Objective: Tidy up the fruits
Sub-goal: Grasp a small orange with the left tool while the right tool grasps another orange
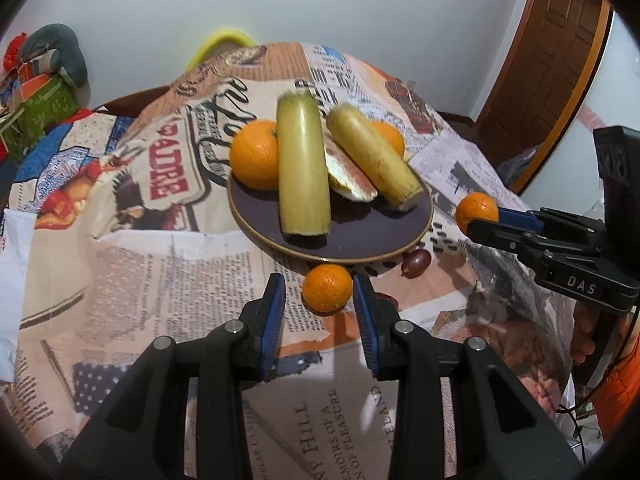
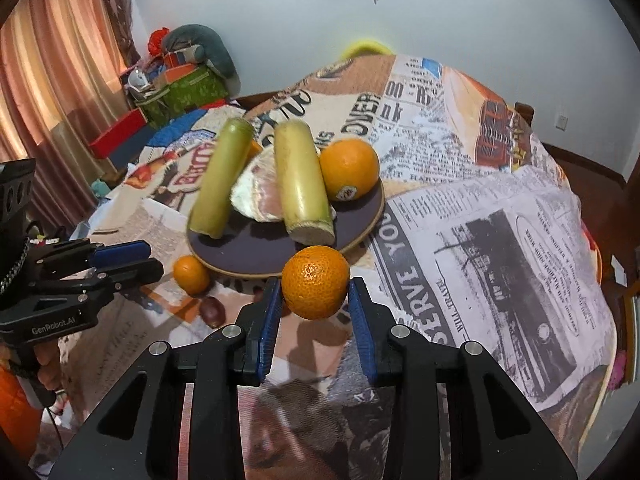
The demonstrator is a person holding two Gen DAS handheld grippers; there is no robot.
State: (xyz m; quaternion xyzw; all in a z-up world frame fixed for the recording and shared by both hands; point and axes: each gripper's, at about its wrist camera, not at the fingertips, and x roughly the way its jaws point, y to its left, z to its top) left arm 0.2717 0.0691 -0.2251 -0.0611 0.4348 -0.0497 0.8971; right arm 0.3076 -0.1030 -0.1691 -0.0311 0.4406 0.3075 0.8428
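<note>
A dark round plate holds two yellow-green cane pieces, a pomelo wedge and two oranges. My left gripper is open around a small mandarin lying on the cloth just before the plate. My right gripper is shut on another mandarin and holds it above the cloth by the plate's near rim.
A dark grape-like fruit lies on the newspaper-print tablecloth beside the plate. Boxes and a plush are stacked past the table's far left. A brown door stands at the right.
</note>
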